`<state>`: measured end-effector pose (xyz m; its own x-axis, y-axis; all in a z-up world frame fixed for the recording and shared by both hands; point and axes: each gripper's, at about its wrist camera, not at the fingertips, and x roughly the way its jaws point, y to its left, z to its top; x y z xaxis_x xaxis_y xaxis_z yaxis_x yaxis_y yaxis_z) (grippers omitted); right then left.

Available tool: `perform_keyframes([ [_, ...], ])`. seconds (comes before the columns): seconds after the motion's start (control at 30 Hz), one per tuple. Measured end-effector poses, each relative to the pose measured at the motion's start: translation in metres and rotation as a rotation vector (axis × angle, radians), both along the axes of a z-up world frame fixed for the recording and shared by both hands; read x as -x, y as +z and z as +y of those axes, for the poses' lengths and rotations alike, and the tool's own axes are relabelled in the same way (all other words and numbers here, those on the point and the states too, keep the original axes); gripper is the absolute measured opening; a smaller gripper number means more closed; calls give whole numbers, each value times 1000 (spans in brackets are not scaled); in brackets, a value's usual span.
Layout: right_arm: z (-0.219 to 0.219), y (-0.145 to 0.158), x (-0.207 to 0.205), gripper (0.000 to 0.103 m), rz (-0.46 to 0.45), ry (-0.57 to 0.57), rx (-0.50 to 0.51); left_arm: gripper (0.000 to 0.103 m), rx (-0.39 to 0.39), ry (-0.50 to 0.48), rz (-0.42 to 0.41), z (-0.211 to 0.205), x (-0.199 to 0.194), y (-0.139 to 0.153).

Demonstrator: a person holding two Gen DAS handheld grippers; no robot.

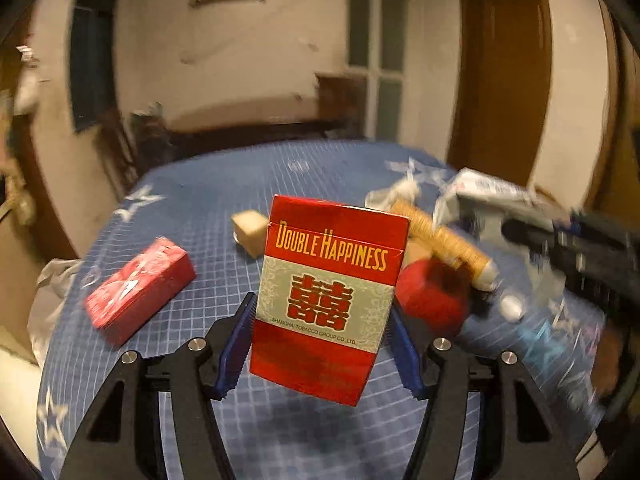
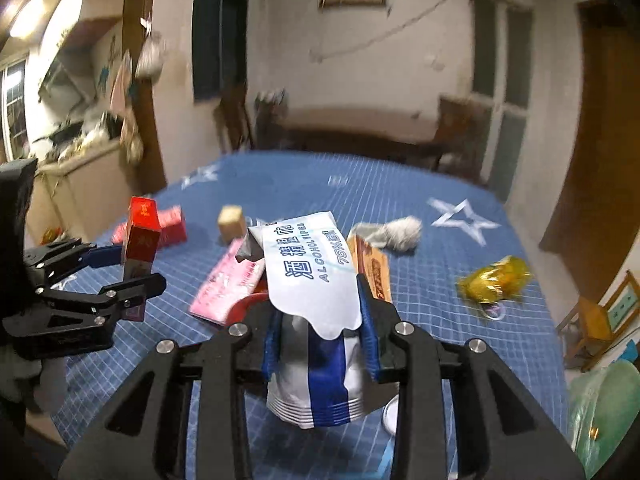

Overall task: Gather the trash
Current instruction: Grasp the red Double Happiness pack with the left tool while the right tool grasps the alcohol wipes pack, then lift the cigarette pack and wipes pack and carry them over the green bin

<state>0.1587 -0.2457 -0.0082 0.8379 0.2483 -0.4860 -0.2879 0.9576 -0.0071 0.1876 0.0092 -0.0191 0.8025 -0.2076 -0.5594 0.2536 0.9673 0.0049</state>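
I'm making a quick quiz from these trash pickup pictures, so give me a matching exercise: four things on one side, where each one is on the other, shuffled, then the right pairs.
Things:
1. Double Happiness pack
2. alcohol wipes packet
3. yellow wrapper
4. tan block

Places:
A. lying on the blue tablecloth, far right in the right wrist view
B. held in the left tongs
C. standing on the cloth, beyond the held items
D. held in the right tongs

Pairs: 1-B, 2-D, 3-A, 4-C

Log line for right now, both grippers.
left gripper: shut on cigarette pack | right gripper: shut on wipes pouch | both lifted above table
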Motion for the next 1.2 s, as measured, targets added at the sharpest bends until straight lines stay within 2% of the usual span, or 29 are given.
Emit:
perform_keyframes([
  [0.1,1,2,42,31,-118,-51,5,63,52,68,-68,-9,34,8],
  [0.2,-4,0,73,31,-191,-100,-3,63,59,139,-153,-20,65,12],
  [0.3,-13,1,97,32,-235,-146,-31,63,108,200,-181,-20,91,11],
  [0.37,-15,1,110,32,-262,-169,-26,63,119,207,-181,-20,99,7],
  [0.63,-24,3,129,32,-268,-170,-46,63,110,218,-207,-37,135,11],
  [0.97,-30,6,140,32,-256,-162,-66,63,115,201,-217,-44,159,23],
  [1.2,-57,18,143,32,-226,-184,-82,63,124,123,-198,-76,151,33],
])
